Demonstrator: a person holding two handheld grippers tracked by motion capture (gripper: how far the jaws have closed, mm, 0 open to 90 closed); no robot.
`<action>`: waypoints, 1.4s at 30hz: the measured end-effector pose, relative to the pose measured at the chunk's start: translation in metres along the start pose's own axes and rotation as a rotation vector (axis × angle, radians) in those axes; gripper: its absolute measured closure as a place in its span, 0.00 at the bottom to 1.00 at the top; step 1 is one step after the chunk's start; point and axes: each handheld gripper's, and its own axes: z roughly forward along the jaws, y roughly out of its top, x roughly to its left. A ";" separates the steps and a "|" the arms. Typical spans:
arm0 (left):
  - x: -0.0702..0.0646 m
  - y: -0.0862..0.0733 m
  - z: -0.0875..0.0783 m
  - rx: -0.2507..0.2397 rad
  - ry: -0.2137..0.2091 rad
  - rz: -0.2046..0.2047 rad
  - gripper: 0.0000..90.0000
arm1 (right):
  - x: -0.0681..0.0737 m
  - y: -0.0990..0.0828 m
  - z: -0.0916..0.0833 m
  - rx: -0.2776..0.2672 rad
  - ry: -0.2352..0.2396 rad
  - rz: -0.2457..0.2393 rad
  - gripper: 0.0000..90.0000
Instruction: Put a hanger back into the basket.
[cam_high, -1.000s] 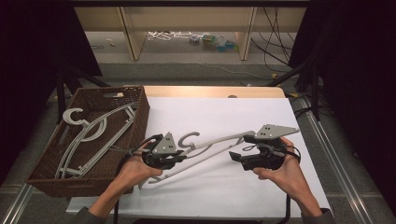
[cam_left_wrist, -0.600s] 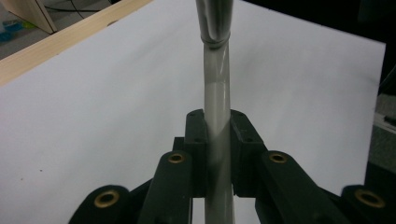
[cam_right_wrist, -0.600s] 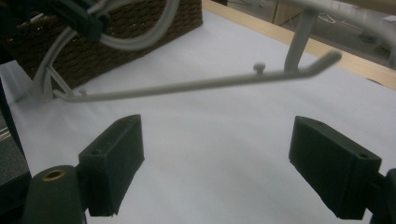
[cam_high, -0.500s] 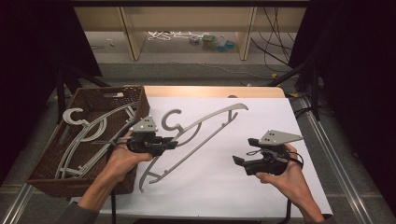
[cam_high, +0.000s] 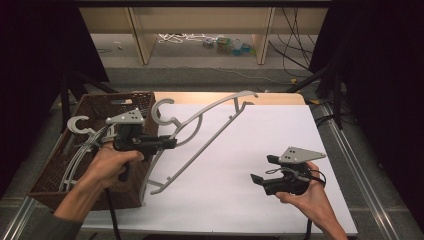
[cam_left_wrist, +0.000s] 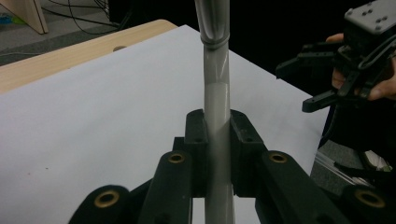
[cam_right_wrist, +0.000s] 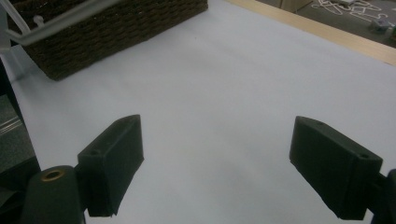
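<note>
High view: left gripper (cam_high: 167, 142) clamped on grey hanger (cam_high: 210, 125), lifted beside wicker basket (cam_high: 100, 105), likely for stowing with others; right gripper (cam_high: 264, 170) wide open, empty, over white table (cam_high: 280, 130).

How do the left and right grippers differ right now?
The left gripper is shut on the grey hanger, held above the basket edge; the right gripper is open with nothing between its fingers. The left sits higher and by the basket; the right hangs low over the white sheet. Both are black and hand-held.
</note>
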 end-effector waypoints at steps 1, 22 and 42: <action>0.001 0.003 -0.005 0.003 0.003 0.001 0.88 | 0.000 -0.001 0.000 0.000 -0.002 0.007 0.21; 0.037 0.021 -0.088 -0.077 0.085 -0.069 0.88 | 0.002 -0.012 0.003 0.008 0.010 0.011 0.20; 0.098 0.016 -0.103 -0.031 0.277 -0.071 0.88 | 0.002 -0.016 0.002 0.007 0.011 0.014 0.21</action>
